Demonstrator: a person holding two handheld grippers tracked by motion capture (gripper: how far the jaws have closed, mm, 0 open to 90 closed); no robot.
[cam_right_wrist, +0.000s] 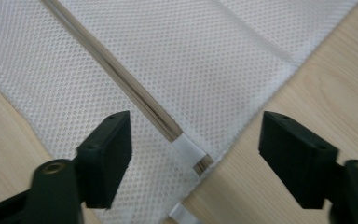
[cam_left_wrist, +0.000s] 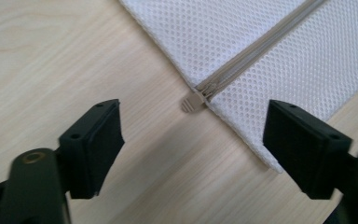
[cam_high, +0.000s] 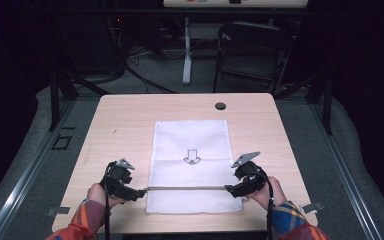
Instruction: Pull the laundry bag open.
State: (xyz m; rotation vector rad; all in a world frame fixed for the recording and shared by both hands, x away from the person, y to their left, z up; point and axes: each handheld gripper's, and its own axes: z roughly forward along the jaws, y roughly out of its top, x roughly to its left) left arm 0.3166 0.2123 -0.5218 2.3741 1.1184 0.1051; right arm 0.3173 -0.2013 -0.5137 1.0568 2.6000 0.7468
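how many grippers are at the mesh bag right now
2: the left gripper at the zipper's left end, the right gripper at its right end, both open over the white mesh bag.

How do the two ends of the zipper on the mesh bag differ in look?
The left zipper end carries a grey pull tab that sticks out past the bag's edge onto the table. The right zipper end has no tab; a white fabric patch covers it, inside the bag's edge. Both lie flat on the white mesh bag, each before an open gripper, untouched.
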